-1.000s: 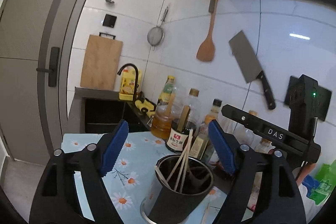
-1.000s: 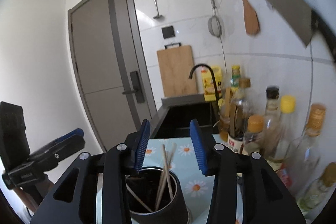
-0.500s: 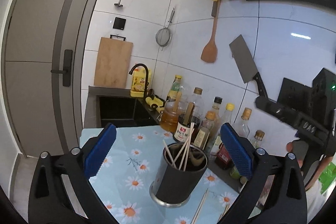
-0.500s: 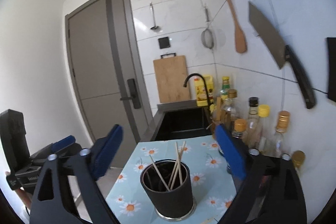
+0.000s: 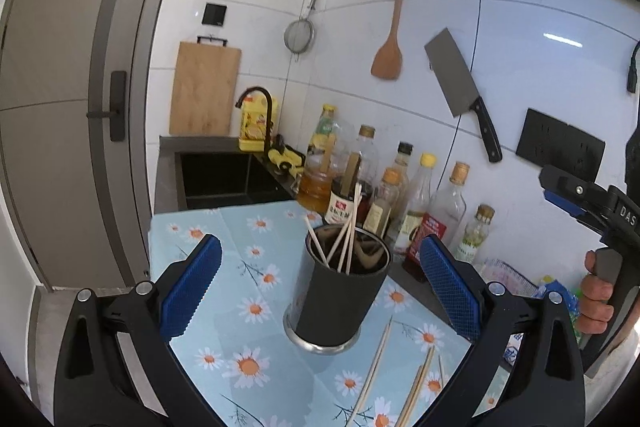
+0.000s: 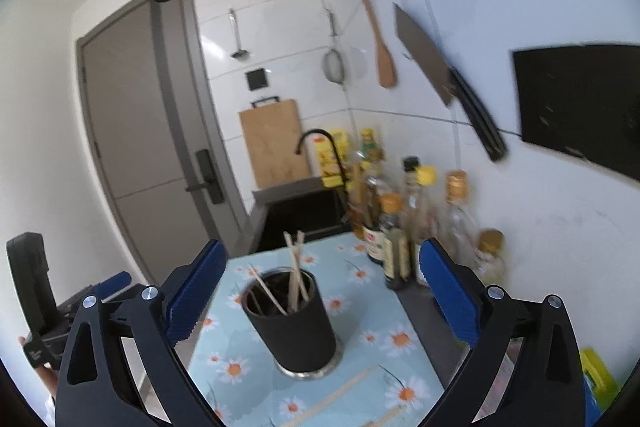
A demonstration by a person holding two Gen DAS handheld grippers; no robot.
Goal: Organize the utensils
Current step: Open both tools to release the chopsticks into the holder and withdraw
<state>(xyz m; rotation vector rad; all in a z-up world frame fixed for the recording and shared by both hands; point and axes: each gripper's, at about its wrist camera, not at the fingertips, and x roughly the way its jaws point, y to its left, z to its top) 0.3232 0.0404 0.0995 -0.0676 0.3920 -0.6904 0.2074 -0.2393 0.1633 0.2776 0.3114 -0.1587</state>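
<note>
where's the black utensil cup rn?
The black cylindrical utensil cup stands upright on the daisy-print blue cloth, centred in both wrist views, left of the bottle row, loose chopsticks lying beside it.

Bright, even light fills the kitchen. A ceiling lamp glares on the wall tiles (image 5: 562, 39). The right view is motion-blurred, its fisheye edges bent.

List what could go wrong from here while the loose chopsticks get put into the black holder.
1. The loose chopsticks lie flat on the daisy tablecloth; thin and low, they may slip from the open left tongs or right tongs.
2. Chopsticks already in the black holder lean across its mouth, so a new one could catch on them.
3. The glass bottles stand close beside the holder; a wide swing could knock one over.
</note>
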